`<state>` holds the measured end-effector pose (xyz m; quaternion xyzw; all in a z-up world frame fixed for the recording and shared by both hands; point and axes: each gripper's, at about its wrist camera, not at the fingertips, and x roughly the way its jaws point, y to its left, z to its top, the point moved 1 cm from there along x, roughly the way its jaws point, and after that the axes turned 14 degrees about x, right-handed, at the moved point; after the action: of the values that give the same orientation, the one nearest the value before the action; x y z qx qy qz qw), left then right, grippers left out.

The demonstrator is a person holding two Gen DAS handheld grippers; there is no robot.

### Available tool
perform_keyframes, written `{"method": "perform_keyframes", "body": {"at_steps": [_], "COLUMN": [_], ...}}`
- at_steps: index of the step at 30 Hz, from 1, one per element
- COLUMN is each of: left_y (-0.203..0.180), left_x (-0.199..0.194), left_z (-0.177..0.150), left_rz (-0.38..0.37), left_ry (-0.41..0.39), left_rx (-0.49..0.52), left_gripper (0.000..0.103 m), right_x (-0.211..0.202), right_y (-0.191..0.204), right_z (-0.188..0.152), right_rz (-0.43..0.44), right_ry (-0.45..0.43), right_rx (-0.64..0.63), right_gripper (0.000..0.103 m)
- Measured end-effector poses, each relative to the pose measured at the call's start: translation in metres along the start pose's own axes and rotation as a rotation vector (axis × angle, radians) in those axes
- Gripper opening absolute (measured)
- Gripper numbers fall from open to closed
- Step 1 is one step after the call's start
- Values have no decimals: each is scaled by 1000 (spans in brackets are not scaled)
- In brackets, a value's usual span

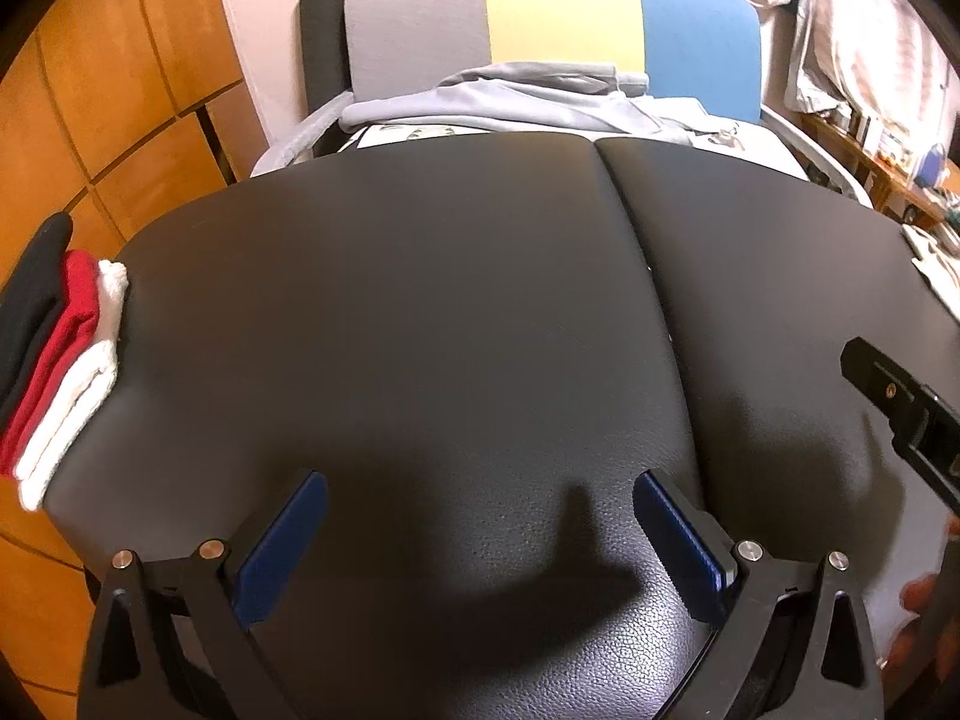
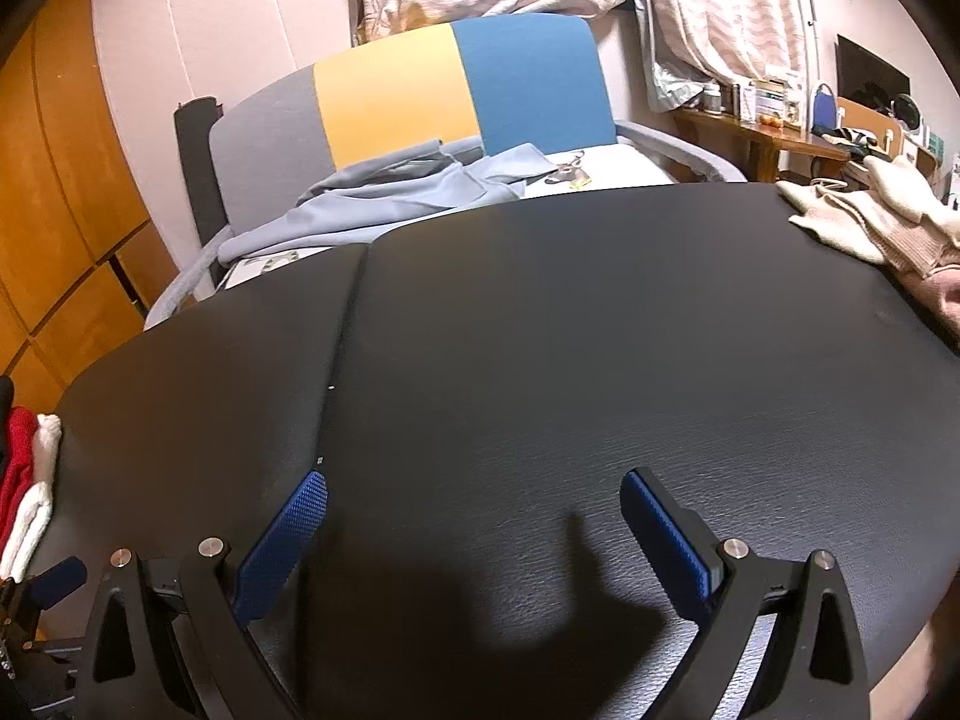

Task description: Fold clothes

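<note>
Evidently we hold both the left gripper and right gripper with jaws wide and empty over the bare desk, folded stack parked at nine o'clock, beige garments waiting at two

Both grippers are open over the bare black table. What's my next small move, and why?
Probably swing the right gripper toward the beige garments at the table's far right edge and pick one up. Both grippers, the left gripper too, hold nothing; the stack at the left already looks folded.

- A grey, yellow and blue headboard is standing at top centre.
- Wooden cabinets are filling the upper left.
- A cluttered desk is sitting upper right.
</note>
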<state>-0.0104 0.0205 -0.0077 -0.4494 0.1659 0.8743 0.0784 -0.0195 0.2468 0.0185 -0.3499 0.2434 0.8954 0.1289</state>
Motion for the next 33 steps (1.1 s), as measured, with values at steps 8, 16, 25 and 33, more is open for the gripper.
{"method": "perform_keyframes", "body": {"at_steps": [8,16,25,33], "left_y": [-22,-31,-40,-72], "left_x": [2,0,8,12], "left_z": [9,15,26,56], "left_rz": [6,5,-34,-109], "left_ry": [32,28,48,21], "left_rx": [53,94,107,157], "left_gripper": [103,103,103,103], "right_x": [0,-2,-1,-13], "right_y": [-14,-24,-46,-96], "right_z": [9,12,20,44], "right_rz": [-26,-40,-69,-167], "right_ry": [-3,-10,-16,-75], "right_rx": [32,44,79,146], "right_gripper": [101,101,101,101]}}
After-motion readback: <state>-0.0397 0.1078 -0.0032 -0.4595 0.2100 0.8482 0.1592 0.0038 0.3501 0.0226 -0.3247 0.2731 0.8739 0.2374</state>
